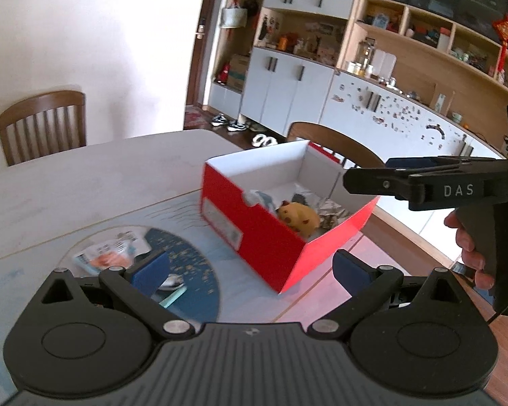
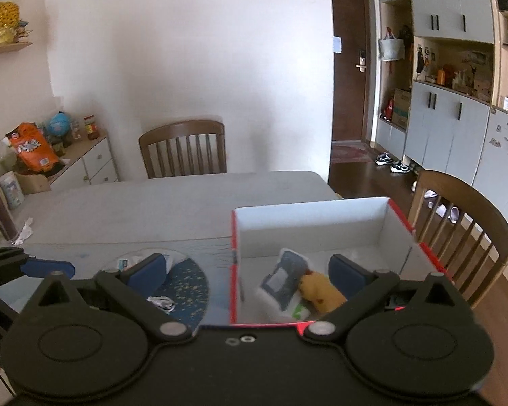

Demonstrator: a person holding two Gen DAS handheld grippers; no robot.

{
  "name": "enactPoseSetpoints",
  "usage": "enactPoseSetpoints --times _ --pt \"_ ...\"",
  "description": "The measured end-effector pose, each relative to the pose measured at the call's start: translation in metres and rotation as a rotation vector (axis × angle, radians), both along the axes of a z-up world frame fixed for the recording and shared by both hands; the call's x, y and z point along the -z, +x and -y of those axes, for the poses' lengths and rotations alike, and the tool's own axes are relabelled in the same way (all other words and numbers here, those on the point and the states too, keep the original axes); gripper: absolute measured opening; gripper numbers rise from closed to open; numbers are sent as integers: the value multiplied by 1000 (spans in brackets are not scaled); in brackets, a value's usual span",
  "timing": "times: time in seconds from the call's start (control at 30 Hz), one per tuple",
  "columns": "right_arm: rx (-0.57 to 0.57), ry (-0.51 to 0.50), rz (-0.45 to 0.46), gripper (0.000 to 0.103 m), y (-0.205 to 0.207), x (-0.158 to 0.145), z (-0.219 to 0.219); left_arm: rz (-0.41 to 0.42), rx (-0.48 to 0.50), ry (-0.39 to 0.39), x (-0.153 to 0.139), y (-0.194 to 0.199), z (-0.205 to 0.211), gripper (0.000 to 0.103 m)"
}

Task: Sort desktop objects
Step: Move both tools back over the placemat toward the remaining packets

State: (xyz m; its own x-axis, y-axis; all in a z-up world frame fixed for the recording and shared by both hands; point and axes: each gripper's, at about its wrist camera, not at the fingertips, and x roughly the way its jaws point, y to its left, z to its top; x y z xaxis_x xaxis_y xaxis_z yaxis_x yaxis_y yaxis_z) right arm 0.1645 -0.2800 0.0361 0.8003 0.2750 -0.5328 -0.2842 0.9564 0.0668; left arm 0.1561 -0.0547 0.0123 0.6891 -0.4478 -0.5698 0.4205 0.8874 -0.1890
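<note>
Several things already lie inside the red box at the centre of our left wrist view: a yellow plush toy and some crumpled packets beside it, so we judge the sorting well under way. At lower left of this frame, a printed packet and a small silvery wrapper rest on the blue placemat, outside the box; these look like what is left. Our left gripper stands wide and empty above the mat and box corner. At right, the right gripper juts in over the box, held by a hand; from this side we cannot tell how its jaws stand.

From the right wrist view, the right gripper is spread wide with nothing between its pads, hovering over the box's near wall. The plush toy and a dark pouch sit in the box at lower centre; the silvery wrapper and a packet remain on the mat at lower left.
</note>
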Motion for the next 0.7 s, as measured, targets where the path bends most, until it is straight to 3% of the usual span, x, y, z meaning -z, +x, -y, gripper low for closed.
enactPoseSetpoints --times 0.3,0.7 --pt "-57 -13 1 103 -13 7 -46 2 -78 6 10 -19 -51 103" --pt "-128 -35 -28 103 -32 23 -95 -21 -148 72 39 -24 -106 103"
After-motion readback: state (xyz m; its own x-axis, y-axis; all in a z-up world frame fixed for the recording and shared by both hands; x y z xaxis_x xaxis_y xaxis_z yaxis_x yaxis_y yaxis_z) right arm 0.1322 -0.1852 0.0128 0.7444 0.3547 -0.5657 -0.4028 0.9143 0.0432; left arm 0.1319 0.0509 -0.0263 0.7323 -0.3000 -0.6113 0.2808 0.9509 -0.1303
